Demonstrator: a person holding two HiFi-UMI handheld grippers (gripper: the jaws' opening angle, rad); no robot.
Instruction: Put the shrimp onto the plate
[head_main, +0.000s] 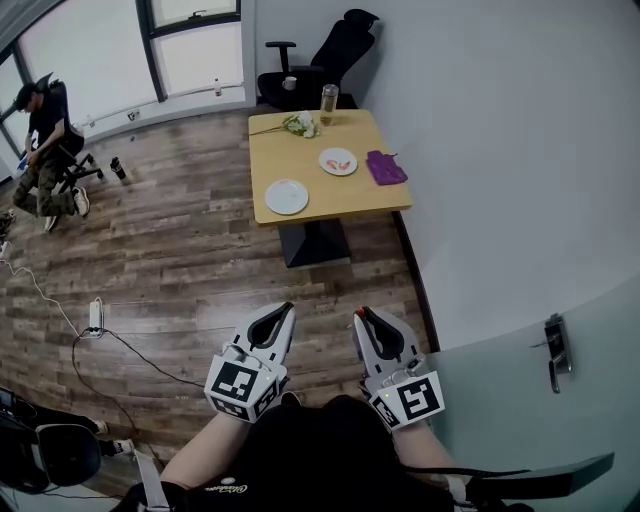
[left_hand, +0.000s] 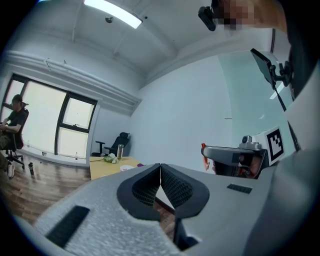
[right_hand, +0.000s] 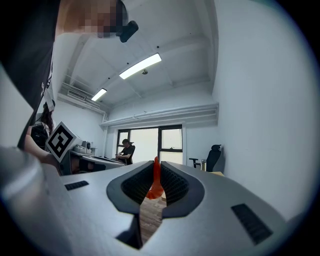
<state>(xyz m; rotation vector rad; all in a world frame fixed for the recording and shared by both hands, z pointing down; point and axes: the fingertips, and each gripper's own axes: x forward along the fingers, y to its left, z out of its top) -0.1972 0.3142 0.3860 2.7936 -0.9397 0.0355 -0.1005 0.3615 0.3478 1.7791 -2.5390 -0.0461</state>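
Head view — left gripper (head_main: 286, 309) and right gripper (head_main: 361, 318) level with each other, side by side, close to the body above the wooden floor (head_main: 180, 260). Red shrimp (head_main: 359, 314) at the tip of the right gripper. Yellow surface (head_main: 345, 200) well ahead of both grippers and well apart from them. On it: empty plate (head_main: 287, 196) on the near left, plate with red pieces (head_main: 338, 161) further on, purple cloth (head_main: 385, 167) to the right of that plate. At the far edge: bottle (head_main: 329, 103) and flowers (head_main: 300, 124). Black chair (head_main: 330, 55) beyond the surface. Seated person (head_main: 45, 140) far to the left of the left gripper.

Left gripper view — left gripper (left_hand: 160, 167) clenched, jaw tips touching, nothing between them. Surface (left_hand: 102, 170) far ahead on the left. Right gripper (left_hand: 206, 156) alongside on the right, shrimp (left_hand: 204, 149) red at its tip.

Right gripper view — right gripper (right_hand: 156, 167) clamped on the shrimp (right_hand: 154, 184), pinched upright between the ribbed pads, upper end just proud of the jaw tips, lower end curled in the gap.
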